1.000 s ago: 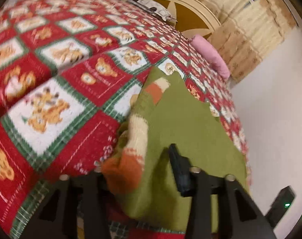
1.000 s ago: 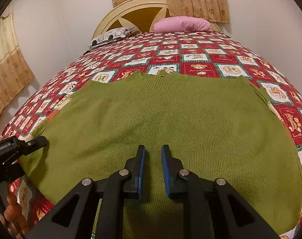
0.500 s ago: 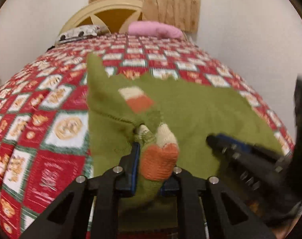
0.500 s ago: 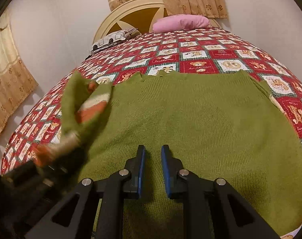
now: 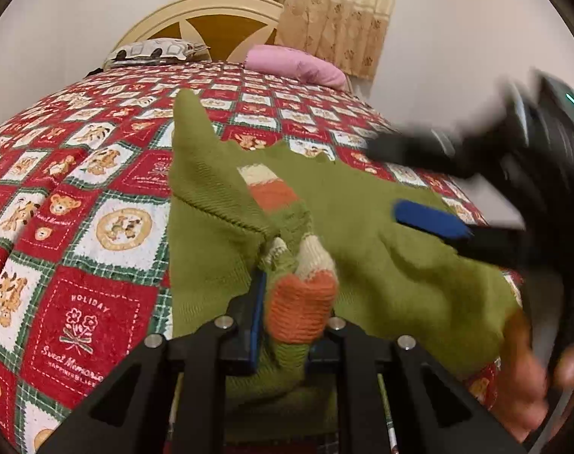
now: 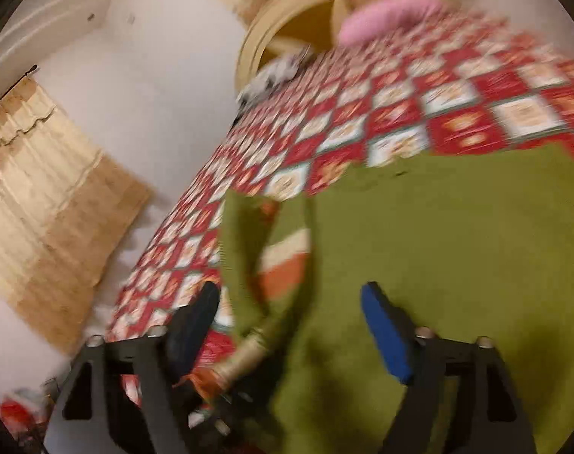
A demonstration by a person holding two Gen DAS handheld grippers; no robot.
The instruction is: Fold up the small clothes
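Note:
A green knit sweater (image 5: 381, 234) lies spread on the red patchwork bedspread (image 5: 78, 208). My left gripper (image 5: 287, 302) is shut on the sweater's sleeve cuff (image 5: 300, 308), which is striped orange and cream, and holds the sleeve lifted over the body. My right gripper (image 6: 290, 325) is open, its jaws wide apart, just above the sweater (image 6: 457, 246) near the folded sleeve (image 6: 283, 261). The right wrist view is blurred by motion. In the left wrist view the right gripper (image 5: 430, 189) appears blurred at the right.
A pink pillow (image 5: 294, 64) and a patterned pillow (image 5: 154, 51) lie at the headboard (image 5: 207, 19). Beige curtains (image 5: 324, 7) hang behind it, and white walls flank the bed. The person's hand (image 5: 532, 370) shows at the lower right.
My left gripper closed on the sleeve cuff and carried the sleeve over the sweater's body. My right gripper went from nearly shut to wide open and swung left toward the sleeve.

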